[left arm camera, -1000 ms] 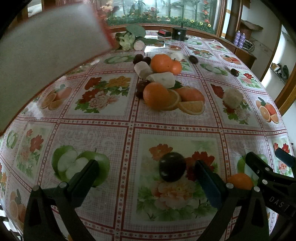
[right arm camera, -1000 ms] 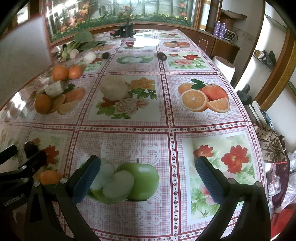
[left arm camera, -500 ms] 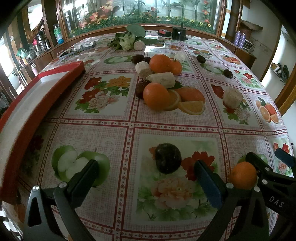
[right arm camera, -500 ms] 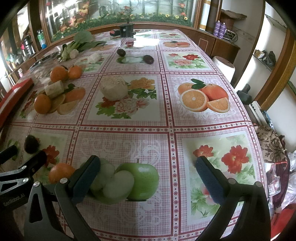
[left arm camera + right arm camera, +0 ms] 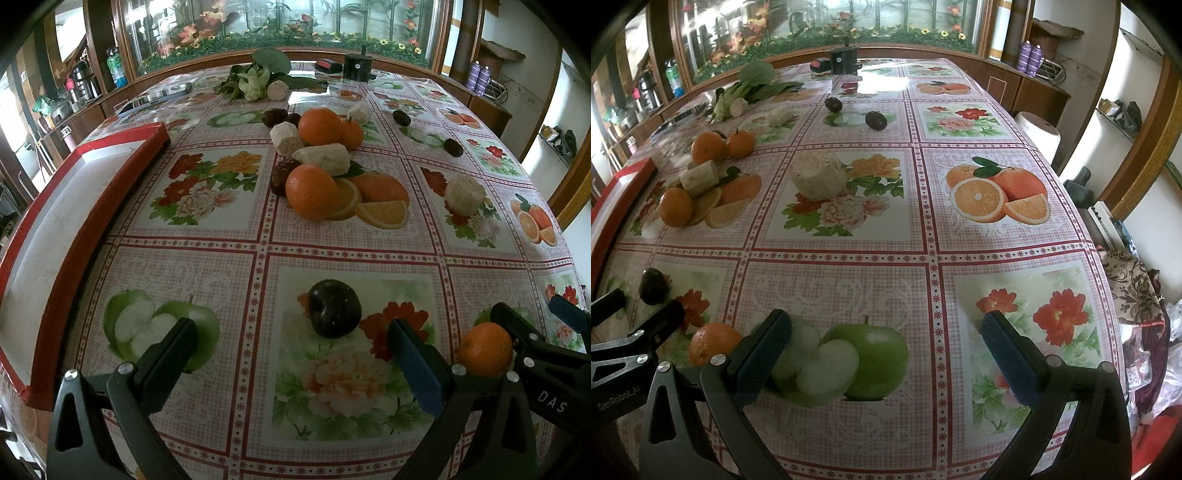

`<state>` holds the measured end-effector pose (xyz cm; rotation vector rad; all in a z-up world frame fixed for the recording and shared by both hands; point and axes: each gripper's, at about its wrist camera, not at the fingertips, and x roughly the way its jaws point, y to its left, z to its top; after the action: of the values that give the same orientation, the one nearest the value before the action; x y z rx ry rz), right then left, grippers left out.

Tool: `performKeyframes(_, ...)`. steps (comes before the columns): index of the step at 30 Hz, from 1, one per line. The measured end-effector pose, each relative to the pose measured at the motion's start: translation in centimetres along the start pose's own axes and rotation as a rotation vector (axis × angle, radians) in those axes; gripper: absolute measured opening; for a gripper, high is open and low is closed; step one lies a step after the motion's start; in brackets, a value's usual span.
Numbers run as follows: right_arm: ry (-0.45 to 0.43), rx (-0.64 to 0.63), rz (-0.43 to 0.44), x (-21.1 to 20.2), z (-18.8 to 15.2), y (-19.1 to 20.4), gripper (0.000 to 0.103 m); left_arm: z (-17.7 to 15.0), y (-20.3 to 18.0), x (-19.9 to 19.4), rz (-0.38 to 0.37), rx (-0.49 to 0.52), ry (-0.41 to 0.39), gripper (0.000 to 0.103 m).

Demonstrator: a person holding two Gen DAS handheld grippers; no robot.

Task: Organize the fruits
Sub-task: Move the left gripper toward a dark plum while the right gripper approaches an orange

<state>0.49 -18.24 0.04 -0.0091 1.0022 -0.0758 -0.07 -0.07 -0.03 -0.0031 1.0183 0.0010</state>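
Both the left gripper (image 5: 291, 354) and the right gripper (image 5: 886, 345) hover with jaws spread wide, holding nothing. The dark plum (image 5: 334, 308) lies just ahead between the left fingers, 1 small orange (image 5: 484, 349) beside it. Round fruit may roll if nudged off-centre. Farther back, the orange pile (image 5: 325, 158) could scatter; the red tray (image 5: 86, 218) waits left.

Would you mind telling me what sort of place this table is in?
Probably a home dining room: a fruit-print tablecloth, a glass-fronted wooden cabinet behind it, and kitchen clutter on the side counter.
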Motion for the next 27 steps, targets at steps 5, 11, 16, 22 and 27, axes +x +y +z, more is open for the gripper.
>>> performKeyframes(5,0.000,0.000,0.000,0.0,0.0,0.0,0.103,0.0,0.0,0.0,0.000,0.000,0.000,0.103)
performKeyframes(11,-0.001,0.022,-0.016,0.1,0.2,0.2,0.103,0.0,0.0,0.0,0.000,0.000,0.000,0.103)
performKeyframes(16,-0.001,0.024,-0.013,0.1,0.1,0.1,0.103,0.0,0.0,0.0,0.000,0.000,0.000,0.103)
performKeyframes(22,0.013,0.015,-0.009,0.2,0.3,0.1,0.103,0.6,0.9,0.3,-0.020,0.036,0.037,0.103)
performKeyframes(27,0.041,-0.023,-0.021,0.1,0.7,0.2,0.103,1.6,3.6,-0.9,-0.020,-0.008,-0.009,0.103)
